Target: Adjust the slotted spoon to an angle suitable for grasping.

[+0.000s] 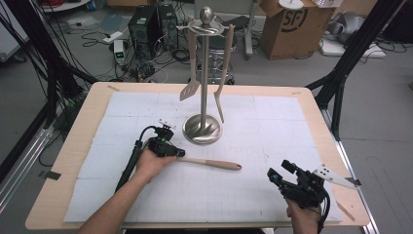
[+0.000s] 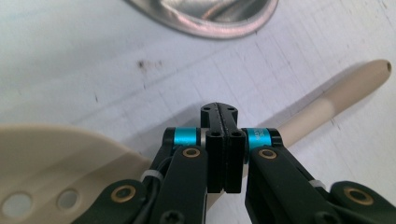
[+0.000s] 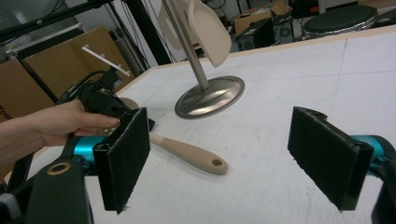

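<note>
A beige slotted spoon lies on the white mat, its handle (image 1: pixel 214 164) pointing right. My left gripper (image 1: pixel 178 152) is shut on its neck. In the left gripper view the jaws (image 2: pixel 219 109) meet, with the holed head (image 2: pixel 51 163) at lower left and the handle (image 2: pixel 336 93) running away to the upper right. My right gripper (image 1: pixel 281 170) hovers near the front right of the mat, open. Its two pads (image 3: pixel 123 154) stand wide apart with nothing between them, facing the spoon handle (image 3: pixel 187 151) and the left hand.
A steel utensil stand (image 1: pixel 202 73) rises behind the spoon on a round base (image 1: pixel 202 129) (image 3: pixel 210 98), with a slotted turner (image 1: pixel 190 90) and another utensil (image 1: pixel 220 105) hanging from it. The white mat (image 1: pixel 272 122) covers the wooden table (image 1: pixel 73 146). Boxes and cables lie beyond.
</note>
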A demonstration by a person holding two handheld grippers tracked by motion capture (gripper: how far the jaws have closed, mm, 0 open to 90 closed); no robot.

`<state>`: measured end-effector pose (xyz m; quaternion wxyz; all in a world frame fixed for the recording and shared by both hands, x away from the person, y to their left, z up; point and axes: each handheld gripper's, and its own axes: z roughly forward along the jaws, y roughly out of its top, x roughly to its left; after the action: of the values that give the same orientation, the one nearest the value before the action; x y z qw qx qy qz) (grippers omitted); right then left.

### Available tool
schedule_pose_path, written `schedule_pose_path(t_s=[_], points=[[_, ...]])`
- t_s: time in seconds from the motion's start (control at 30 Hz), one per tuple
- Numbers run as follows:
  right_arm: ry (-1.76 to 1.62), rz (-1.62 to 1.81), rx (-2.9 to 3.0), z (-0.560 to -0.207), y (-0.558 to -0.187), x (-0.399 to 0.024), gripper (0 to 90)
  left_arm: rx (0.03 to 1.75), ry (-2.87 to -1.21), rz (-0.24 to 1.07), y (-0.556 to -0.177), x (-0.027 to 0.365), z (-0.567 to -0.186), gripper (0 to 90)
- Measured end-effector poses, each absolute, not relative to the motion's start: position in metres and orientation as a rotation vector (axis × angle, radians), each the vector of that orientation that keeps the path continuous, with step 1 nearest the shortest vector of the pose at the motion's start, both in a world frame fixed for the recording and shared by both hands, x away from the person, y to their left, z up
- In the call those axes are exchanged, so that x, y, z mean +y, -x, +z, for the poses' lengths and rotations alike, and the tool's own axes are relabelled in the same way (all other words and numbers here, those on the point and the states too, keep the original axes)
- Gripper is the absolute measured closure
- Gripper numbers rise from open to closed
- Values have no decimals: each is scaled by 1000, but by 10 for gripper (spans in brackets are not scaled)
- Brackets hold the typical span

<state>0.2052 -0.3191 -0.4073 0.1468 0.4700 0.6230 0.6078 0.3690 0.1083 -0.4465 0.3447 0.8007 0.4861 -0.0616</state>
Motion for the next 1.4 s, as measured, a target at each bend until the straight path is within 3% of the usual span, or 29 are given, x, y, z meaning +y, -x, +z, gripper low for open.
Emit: schedule_pose_path(t_s=[0.7, 0.9, 1.4], points=[[-1343, 1748, 1798, -407, -206, -317, 199, 1264, -2008, -165, -331, 130, -450, 899], [-1346, 1747, 1797, -407, -206, -317, 199, 1215, -1941, -55, -322, 132, -440, 899], [-1349, 1743, 1795, -407, -206, -316, 199, 1044, -1956, -262, -289, 83, -455, 898]])
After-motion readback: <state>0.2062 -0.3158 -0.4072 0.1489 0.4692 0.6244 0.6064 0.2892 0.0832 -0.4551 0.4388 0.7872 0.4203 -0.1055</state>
